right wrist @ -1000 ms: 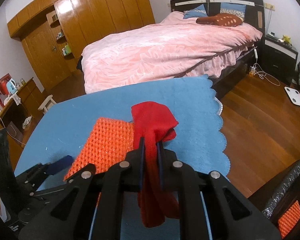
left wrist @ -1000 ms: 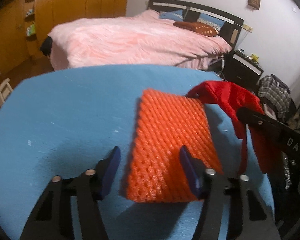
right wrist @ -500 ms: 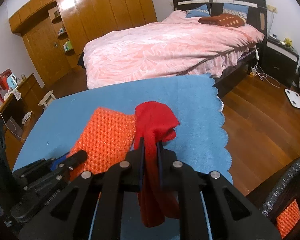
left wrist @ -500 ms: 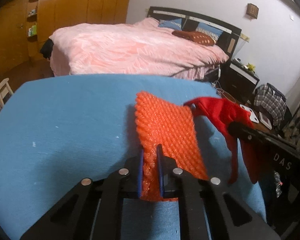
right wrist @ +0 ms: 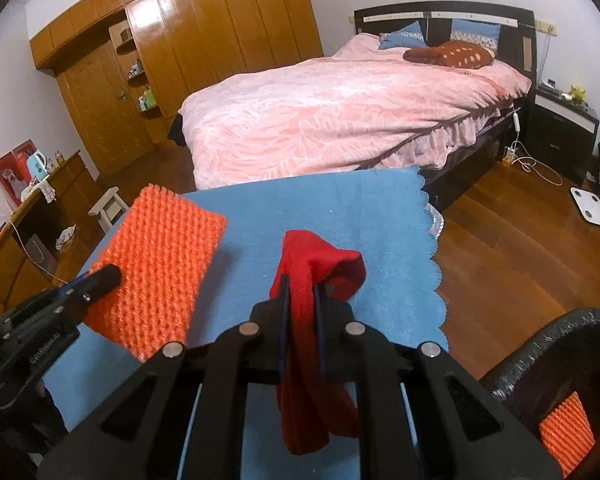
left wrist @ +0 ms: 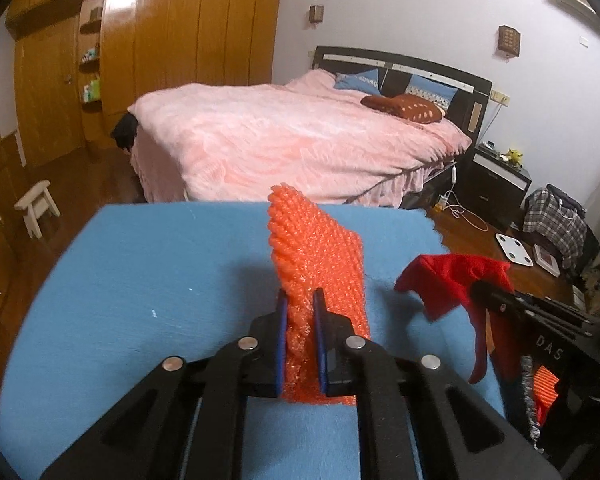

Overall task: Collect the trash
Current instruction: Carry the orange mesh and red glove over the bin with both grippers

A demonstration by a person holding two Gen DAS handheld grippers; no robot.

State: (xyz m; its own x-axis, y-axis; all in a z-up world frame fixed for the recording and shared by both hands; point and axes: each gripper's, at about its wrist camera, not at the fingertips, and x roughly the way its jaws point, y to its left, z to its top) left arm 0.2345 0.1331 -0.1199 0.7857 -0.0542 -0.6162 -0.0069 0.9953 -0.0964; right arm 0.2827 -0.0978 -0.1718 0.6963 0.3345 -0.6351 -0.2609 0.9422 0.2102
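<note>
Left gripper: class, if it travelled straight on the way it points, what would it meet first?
The left gripper already grips the orange foam net; past that, probably the pink bed, though depth is unclear.

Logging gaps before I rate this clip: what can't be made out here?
- Black bin: right wrist view, cut by the frame edge; its contents beyond one orange piece are hidden.
- Red cloth: lower end hidden behind the right hand-held gripper.
- Nightstand items: too small.

orange foam mesh sheet (left wrist: 320,264): lifted, tilted above blue cloth | red fabric piece (right wrist: 312,280): hanging, draped
</note>
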